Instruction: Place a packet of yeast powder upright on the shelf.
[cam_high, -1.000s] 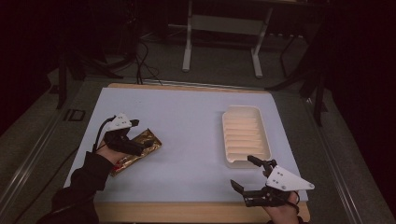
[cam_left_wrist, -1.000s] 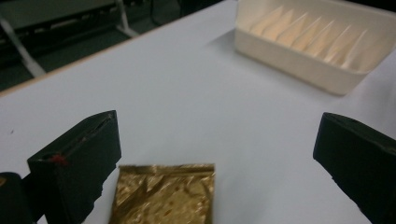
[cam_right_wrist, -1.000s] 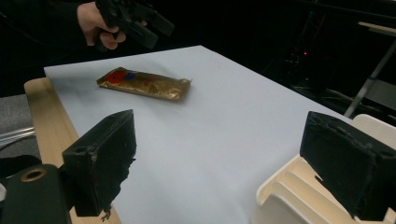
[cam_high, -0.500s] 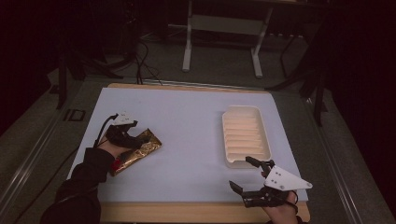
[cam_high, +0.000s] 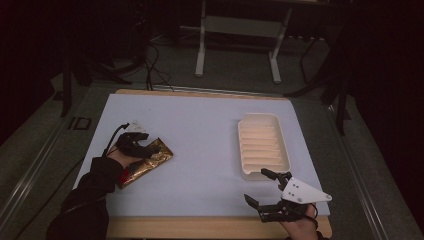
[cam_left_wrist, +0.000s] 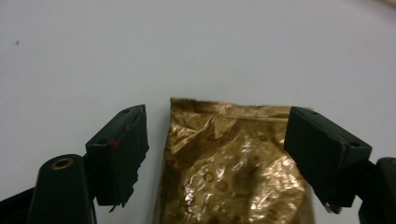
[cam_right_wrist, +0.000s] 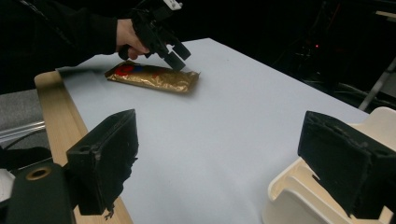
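The left gripper (cam_high: 141, 145) is hovering, jaws spread, over the gold foil packet (cam_left_wrist: 233, 168) lying at the table's left side, which looks light, crinkly and slippery, best pinched across its narrow sealed end, while the right gripper (cam_high: 265, 189) is waiting agape.

1. Left gripper (cam_high: 142, 145) over the gold packet (cam_high: 145, 162) at the pale table (cam_high: 200, 130) left side.
2. Cream ribbed tray (cam_high: 262, 146) right of centre.
3. Right gripper (cam_high: 262, 190), jaws apart, just near the tray's front edge.

White tabletop (cam_high: 200, 130) with wooden edge, grey floor, metal stand legs (cam_high: 237, 47), cables (cam_high: 152, 62)
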